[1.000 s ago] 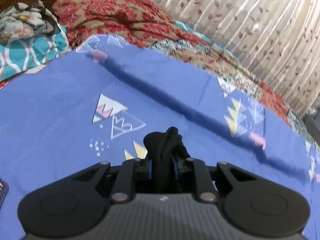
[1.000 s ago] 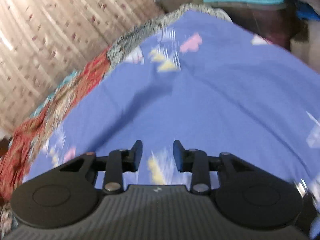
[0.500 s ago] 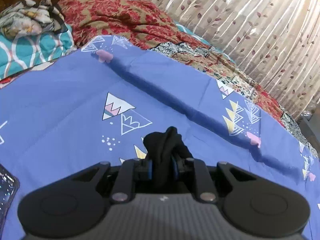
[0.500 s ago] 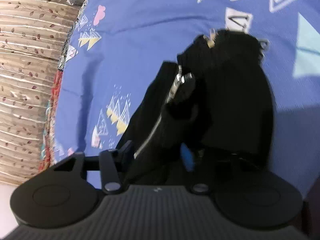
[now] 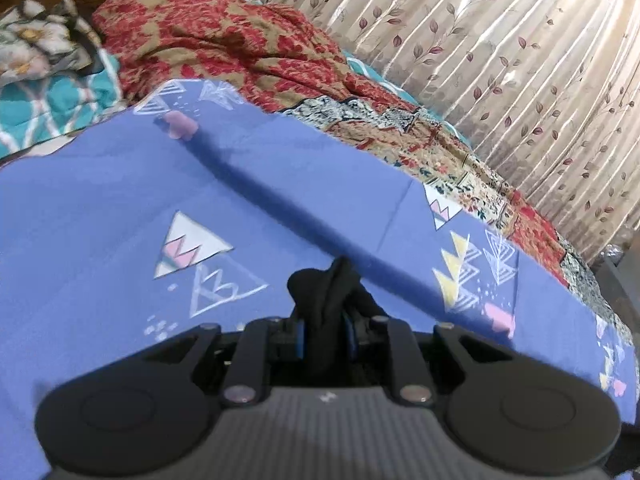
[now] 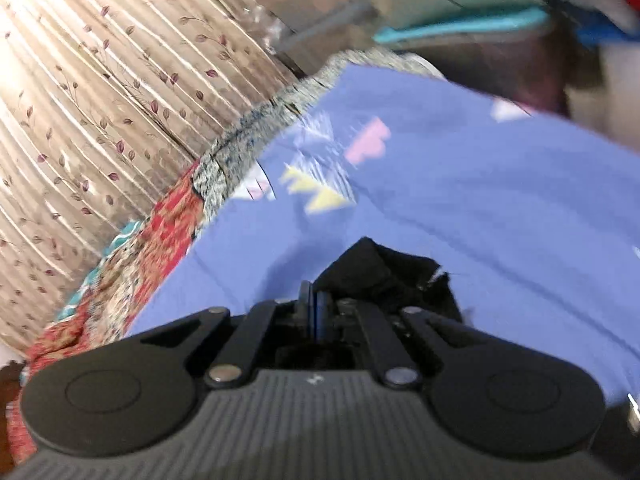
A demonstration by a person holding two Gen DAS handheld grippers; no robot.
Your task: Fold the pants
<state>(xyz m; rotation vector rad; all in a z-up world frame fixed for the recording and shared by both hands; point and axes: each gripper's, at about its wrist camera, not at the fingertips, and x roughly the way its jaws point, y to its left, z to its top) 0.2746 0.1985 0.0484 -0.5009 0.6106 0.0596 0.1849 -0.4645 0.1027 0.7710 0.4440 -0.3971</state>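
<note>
Left tool [image 5: 323, 334] clamped on bunched black pants [image 5: 326, 292]; right tool [image 6: 316, 312] pinched tight on another pants edge, fabric spilling toward 2 o'clock. Pants lifted above blue bedsheet [image 5: 100, 216]. Risks: thin right pinch slipping, uneven corners, crooked fold, sheet snagging.

No readable text, brand, label or number in either view. Only mark approaching a sign: a tiny white logo-like glyph at centre of the ribbed grey gripper housing [image 5: 326, 398], lower middle of left wrist view, and same spot on the housing in right wrist view, too small and blurred to read. Printed shapes on the blue bedsheet [image 5: 120, 216] are triangles and zigzags, decoration only, not letters. Right wrist view is motion-blurred throughout.
</note>
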